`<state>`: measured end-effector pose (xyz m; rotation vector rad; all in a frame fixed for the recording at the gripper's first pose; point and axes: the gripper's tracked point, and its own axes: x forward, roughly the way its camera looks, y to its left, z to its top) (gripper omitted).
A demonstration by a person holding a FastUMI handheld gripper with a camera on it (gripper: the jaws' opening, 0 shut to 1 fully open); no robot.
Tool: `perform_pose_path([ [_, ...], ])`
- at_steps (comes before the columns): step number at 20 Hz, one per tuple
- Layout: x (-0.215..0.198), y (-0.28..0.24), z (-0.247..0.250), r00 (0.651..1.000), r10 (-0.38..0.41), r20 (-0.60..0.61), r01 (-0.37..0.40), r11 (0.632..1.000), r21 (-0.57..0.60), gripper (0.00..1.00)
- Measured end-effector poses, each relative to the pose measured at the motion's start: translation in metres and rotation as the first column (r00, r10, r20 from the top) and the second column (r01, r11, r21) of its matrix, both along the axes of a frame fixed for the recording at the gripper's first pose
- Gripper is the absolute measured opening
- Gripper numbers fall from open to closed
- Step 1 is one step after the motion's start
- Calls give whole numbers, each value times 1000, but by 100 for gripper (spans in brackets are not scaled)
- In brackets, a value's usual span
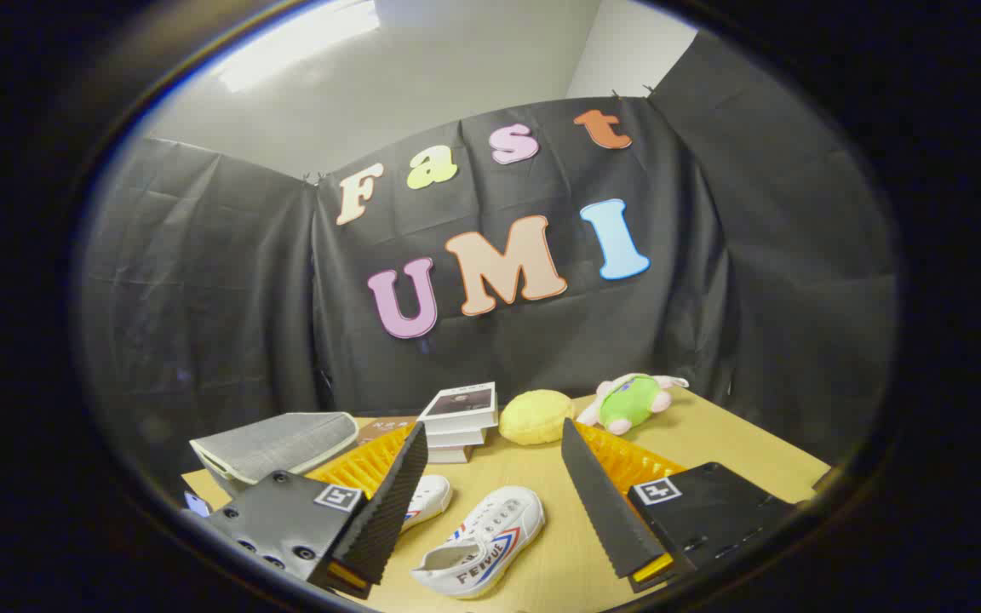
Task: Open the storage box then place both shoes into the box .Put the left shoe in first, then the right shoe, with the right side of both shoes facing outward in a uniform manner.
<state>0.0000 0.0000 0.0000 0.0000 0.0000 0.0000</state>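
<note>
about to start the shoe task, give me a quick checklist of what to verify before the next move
1. Gripper open, nothing held: ok.
2. Both white shoes on the table: ok; one shoe between the fingers, the other shoe partly behind a finger.
3. Which shoe is the left one: cannot tell.
4. Storage box located and opened: cannot tell.
5. Books, yellow plush, green plush lie beyond the shoes: ok.

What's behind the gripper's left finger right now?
The gripper is open. Its left finger covers most of a second white shoe; only the toe shows, beside the fully visible white shoe. What else lies behind the finger cannot be seen.
</note>
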Motion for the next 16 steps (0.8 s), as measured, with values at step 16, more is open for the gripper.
perform_pose_path([
  [16, 3, 8, -16, 999, 19, -34, -19, 1000, 12, 99],
])
